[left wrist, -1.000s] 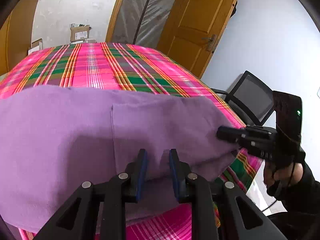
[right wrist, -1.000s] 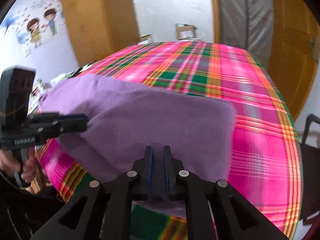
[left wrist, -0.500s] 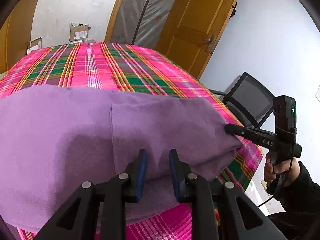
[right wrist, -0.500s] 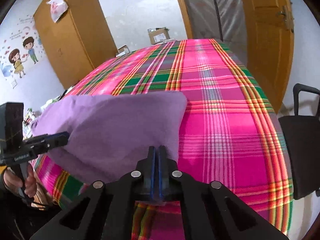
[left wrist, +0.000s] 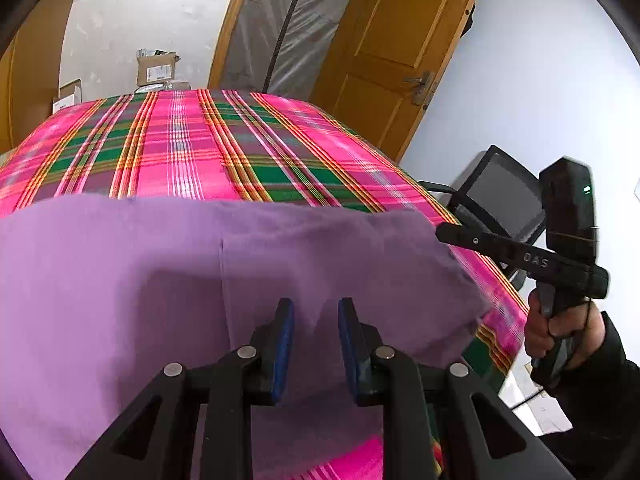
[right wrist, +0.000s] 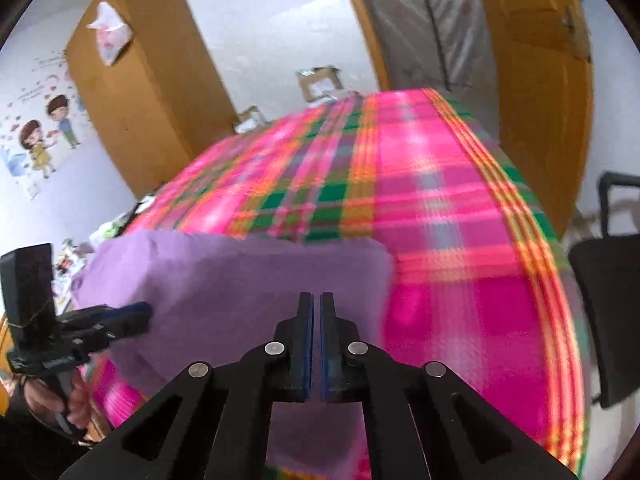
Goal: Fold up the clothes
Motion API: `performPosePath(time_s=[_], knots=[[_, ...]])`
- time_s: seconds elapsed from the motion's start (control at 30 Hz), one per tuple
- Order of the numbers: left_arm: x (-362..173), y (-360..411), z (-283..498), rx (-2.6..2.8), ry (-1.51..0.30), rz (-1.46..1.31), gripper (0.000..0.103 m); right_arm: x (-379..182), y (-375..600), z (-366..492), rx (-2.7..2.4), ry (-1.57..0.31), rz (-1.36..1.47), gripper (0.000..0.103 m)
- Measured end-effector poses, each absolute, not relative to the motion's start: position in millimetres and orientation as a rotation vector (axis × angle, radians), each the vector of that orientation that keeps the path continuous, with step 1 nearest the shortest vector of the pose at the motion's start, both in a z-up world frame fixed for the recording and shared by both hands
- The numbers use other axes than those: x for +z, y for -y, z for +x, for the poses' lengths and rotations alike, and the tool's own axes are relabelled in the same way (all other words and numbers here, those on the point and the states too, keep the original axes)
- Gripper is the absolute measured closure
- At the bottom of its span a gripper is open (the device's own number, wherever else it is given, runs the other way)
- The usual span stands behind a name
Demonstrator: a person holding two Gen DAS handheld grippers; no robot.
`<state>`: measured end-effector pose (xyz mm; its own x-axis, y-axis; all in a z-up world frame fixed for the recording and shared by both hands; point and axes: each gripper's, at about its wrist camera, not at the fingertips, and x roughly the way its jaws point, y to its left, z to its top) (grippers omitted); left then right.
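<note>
A purple cloth (left wrist: 160, 280) lies spread over the near part of a table under a pink plaid cover (left wrist: 180, 148). My left gripper (left wrist: 316, 304) holds a raised fold of the cloth's near edge between its blue pads, which stand partly apart. From the right wrist view, that left gripper (right wrist: 144, 308) meets the left end of the cloth (right wrist: 240, 280). My right gripper (right wrist: 316, 296) has its pads almost together over the cloth's right end. Seen from the left, the right gripper (left wrist: 438, 232) tip meets the cloth's right corner.
A black mesh chair (left wrist: 496, 200) stands off the table's right side, by a wooden door (left wrist: 400, 60). Cardboard boxes (left wrist: 156, 68) sit beyond the far edge. A wooden cabinet (right wrist: 140, 100) stands at the left wall. Beyond the cloth the plaid cover (right wrist: 440, 240) is bare.
My right gripper has closed its pads, rolled, and risen a little at the cloth's right corner; its view is now tilted and blurred. My left gripper has stayed put.
</note>
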<state>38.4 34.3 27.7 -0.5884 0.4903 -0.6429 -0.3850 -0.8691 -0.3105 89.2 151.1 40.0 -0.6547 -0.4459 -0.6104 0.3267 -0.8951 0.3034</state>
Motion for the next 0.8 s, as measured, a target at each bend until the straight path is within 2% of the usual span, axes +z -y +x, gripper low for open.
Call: performPosePath(time_s=[0.33, 0.47, 0.67, 0.8], knots=[[30, -46, -4, 2.471, 0.143, -1.107, 0.080, 26, -76, 45, -2.400, 0.040, 1.107, 0.099], [34, -48, -3, 2.466, 0.153, -1.079, 0.080, 30, -76, 45, -2.394, 0.046, 1.084, 0.097], [23, -60, -22, 2.454, 0.118, -1.140, 0.080, 24, -65, 37, -2.362, 0.006, 1.119, 0.099], [31, -55, -10, 2.457, 0.123, -1.092, 0.080, 37, -83, 43, -2.387, 0.068, 1.067, 0.099]])
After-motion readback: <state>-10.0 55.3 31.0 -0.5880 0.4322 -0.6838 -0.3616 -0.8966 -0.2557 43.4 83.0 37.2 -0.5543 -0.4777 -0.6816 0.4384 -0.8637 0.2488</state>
